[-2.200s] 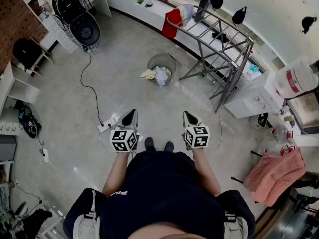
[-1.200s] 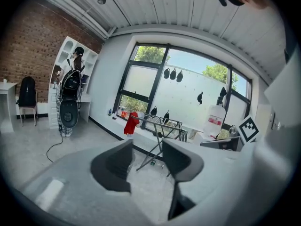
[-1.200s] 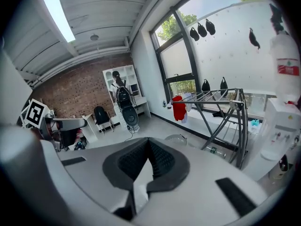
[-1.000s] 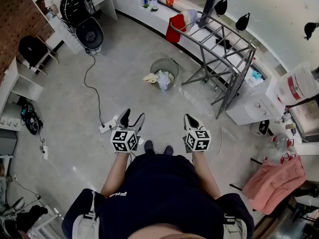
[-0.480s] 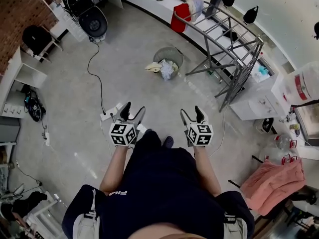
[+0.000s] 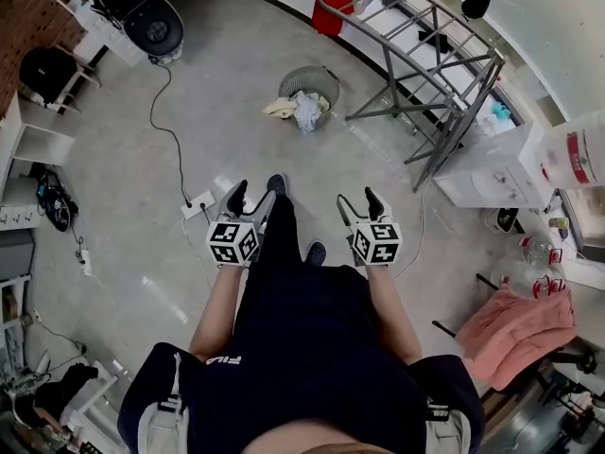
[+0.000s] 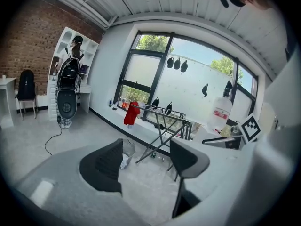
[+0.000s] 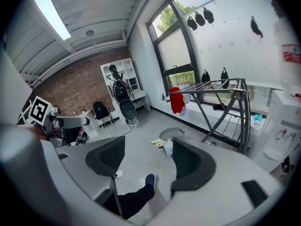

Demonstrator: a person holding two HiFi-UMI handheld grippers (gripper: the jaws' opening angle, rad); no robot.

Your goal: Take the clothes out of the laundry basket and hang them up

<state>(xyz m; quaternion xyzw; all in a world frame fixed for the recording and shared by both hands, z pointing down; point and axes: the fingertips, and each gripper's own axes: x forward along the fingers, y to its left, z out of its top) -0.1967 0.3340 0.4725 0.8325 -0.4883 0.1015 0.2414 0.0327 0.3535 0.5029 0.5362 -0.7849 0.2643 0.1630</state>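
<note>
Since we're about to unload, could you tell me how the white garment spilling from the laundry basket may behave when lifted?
The white garment lies in a crumpled heap, so it will probably hang limp and floppy. The laundry basket looks like light mesh, so it may shift if cloth snags.

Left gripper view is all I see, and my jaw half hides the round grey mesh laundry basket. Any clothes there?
Observer: Yes. In the head view a whitish garment spills from the round grey mesh laundry basket, with a cream cloth on the floor beside it.
Operator: And my right gripper?
Observer: The right gripper is empty; its jaws have just opened and stand apart.
</note>
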